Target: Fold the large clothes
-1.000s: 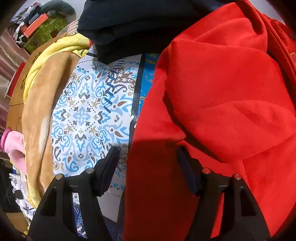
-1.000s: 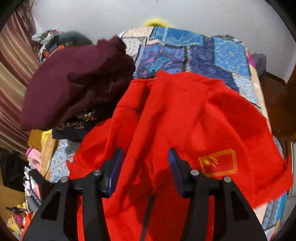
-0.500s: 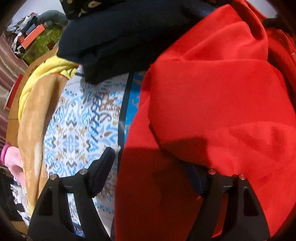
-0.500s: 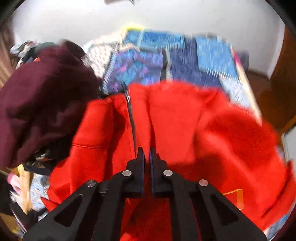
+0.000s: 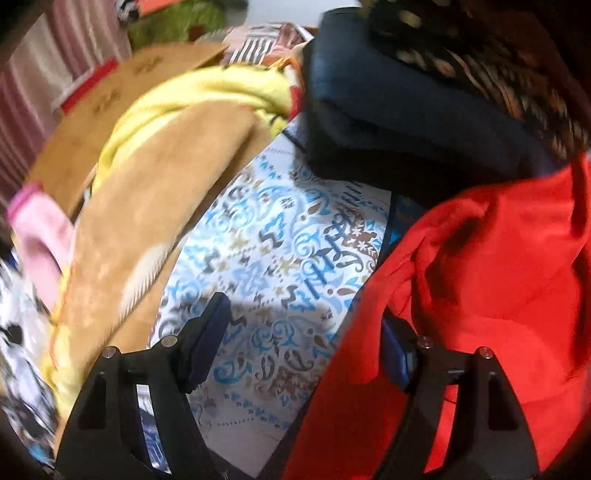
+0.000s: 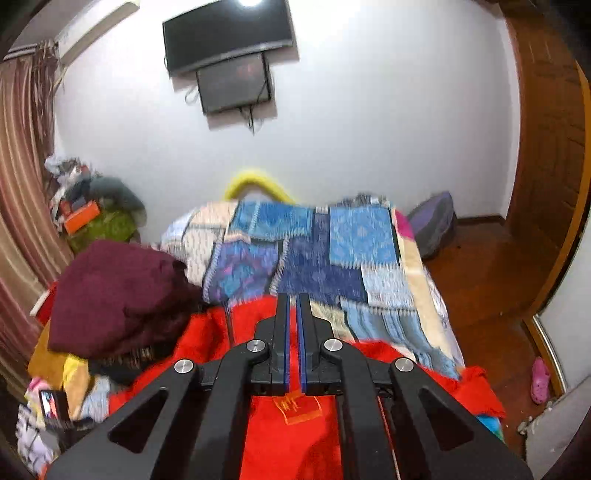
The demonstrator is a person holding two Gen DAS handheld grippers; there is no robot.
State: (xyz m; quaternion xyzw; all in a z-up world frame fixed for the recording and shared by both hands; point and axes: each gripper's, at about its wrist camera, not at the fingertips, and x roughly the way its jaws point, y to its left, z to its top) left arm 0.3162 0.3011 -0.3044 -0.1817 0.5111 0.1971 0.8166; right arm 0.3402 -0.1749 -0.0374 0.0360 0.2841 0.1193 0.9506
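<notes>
1. I judge the step in hand to be the lift: my right tool (image 6: 293, 306) has its 2 fingers drawn almost together with only a thin slit between them, and the red garment (image 6: 291, 435) spreads directly beneath and around it. I cannot see cloth in the slit itself, so I cannot tell for certain that it is pinched.

2. My left tool (image 5: 303, 328) stands wide apart and holds nothing. Its right finger is tucked against the edge of the red garment (image 5: 491, 295); its left finger hangs over the patterned bedcover (image 5: 266, 258).

3. The next move, as I judge it, calls for my left tool to close on that red edge, so both tools can spread the garment flat before any fold. The cloth is limp and bunched, so a shallow bite could slip.

4. The surface is a bed with a blue patchwork bedspread (image 6: 332, 243). A maroon garment (image 6: 118, 291) is heaped at its left, beside the red one; a dark navy garment (image 5: 399, 122) and a tan and yellow blanket (image 5: 147, 206) crowd the same side.

5. The room has a white wall (image 6: 388, 110) with a dark screen (image 6: 225, 33) mounted high, striped curtains (image 6: 18, 177) at left, and a wooden door (image 6: 546, 140) at right.
</notes>
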